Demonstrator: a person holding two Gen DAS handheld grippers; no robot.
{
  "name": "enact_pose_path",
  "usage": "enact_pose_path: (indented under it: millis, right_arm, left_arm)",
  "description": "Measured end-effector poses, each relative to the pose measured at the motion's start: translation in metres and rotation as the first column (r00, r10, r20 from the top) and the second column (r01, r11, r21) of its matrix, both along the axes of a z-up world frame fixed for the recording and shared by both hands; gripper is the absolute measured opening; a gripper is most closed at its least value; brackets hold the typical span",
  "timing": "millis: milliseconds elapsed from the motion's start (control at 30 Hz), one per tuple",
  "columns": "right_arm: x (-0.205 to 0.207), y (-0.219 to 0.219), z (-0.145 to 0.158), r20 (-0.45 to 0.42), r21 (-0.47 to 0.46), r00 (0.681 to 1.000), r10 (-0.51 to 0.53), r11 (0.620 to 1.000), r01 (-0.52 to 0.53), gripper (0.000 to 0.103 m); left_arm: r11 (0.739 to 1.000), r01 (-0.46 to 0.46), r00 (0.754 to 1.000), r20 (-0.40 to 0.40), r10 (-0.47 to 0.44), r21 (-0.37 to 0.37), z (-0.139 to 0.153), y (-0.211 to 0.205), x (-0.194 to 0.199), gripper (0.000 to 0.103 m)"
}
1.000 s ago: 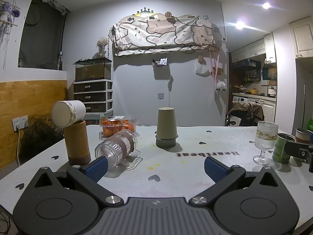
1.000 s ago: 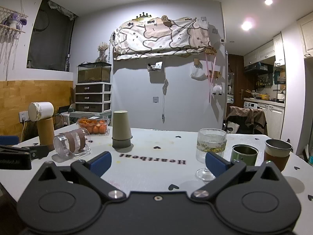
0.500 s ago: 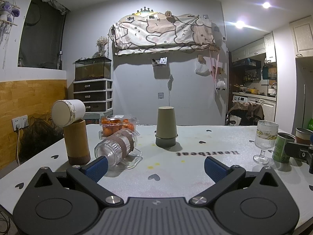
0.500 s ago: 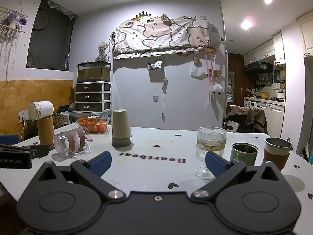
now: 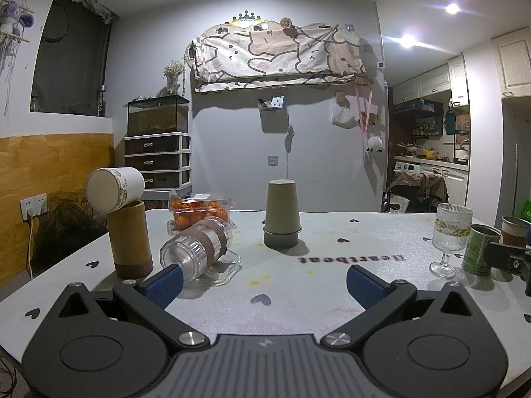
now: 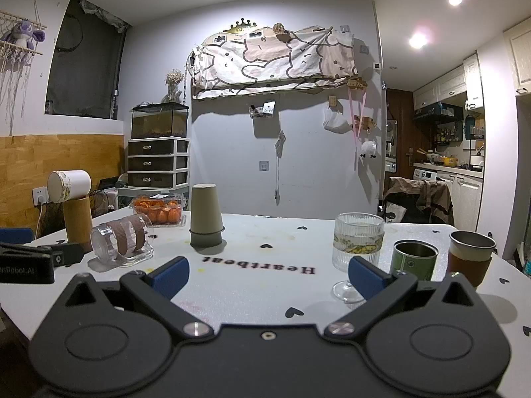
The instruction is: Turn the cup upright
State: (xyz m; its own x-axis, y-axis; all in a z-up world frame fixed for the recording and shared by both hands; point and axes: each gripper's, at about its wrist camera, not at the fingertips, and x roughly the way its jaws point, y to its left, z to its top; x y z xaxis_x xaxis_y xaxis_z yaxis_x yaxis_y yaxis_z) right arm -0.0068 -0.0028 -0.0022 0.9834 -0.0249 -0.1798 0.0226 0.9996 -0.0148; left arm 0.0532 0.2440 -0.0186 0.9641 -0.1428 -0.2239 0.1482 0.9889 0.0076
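An olive paper cup [image 5: 282, 212] stands upside down on a dark round base, mid-table; it also shows in the right wrist view [image 6: 205, 219]. A clear glass cup with a brown band [image 5: 195, 252] lies on its side on a glass coaster, left of centre, and shows in the right wrist view [image 6: 121, 240] too. My left gripper [image 5: 264, 282] is open and empty, low over the near table, its left fingertip just in front of the lying glass. My right gripper [image 6: 268, 273] is open and empty, well short of the cups.
A bamboo tube [image 5: 129, 238] with a white cup lying on top [image 5: 114, 189] stands at left. A tub of oranges [image 5: 199, 214] sits behind. A stemmed glass [image 6: 356, 252], green can [image 6: 413, 260] and sleeved metal cup [image 6: 469, 258] stand at right. The table [image 5: 332, 285] is white.
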Motion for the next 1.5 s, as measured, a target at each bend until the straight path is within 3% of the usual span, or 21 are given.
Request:
enact_pose_path:
  millis: [300,433,600,700,933,1167,1333,1500]
  right_arm:
    - [0.000,0.000,0.000,-0.002,0.001,1.000,0.000,1.000,0.000,0.103]
    - [0.000,0.001,-0.004,-0.004,0.002,1.000,-0.001,1.000,0.001,0.103]
    - [-0.001,-0.004,-0.013,-0.012,0.007,1.000,-0.002,1.000,0.002,0.103]
    - [-0.003,-0.009,-0.015,-0.016,0.009,1.000,-0.004,1.000,0.004,0.103]
    - [-0.003,-0.016,-0.020,-0.038,0.001,0.999,-0.001,1.000,0.001,0.103]
    - [0.003,-0.023,-0.029,-0.074,-0.033,0.997,-0.004,0.999,0.002,0.103]
    - [0.012,-0.025,-0.039,-0.102,-0.038,0.995,-0.002,0.999,-0.001,0.103]
    - [0.020,-0.035,-0.051,-0.133,0.004,0.991,-0.015,1.000,0.016,0.103]
  left_arm:
    - [1.000,0.019,1.000,0.005,-0.019,0.000,-0.004,-0.001,0.005,0.103]
    - [0.998,0.051,0.999,-0.006,-0.051,-0.041,0.000,-0.001,0.019,0.103]
    - [0.998,0.033,0.998,0.051,-0.030,-0.053,0.018,-0.009,0.046,0.103]
    - [0.998,0.029,0.997,0.066,-0.025,-0.050,0.028,-0.020,0.072,0.103]
    - [0.998,0.055,0.998,0.013,-0.055,-0.023,0.045,-0.055,0.154,0.103]
    - [0.999,0.050,0.998,-0.033,-0.050,-0.009,0.041,-0.085,0.240,0.098]
    - [1.000,0.017,0.993,-0.114,-0.019,-0.022,0.031,-0.093,0.297,0.092]
    - [0.996,-0.087,0.981,-0.178,0.080,-0.030,0.027,-0.094,0.339,0.091]
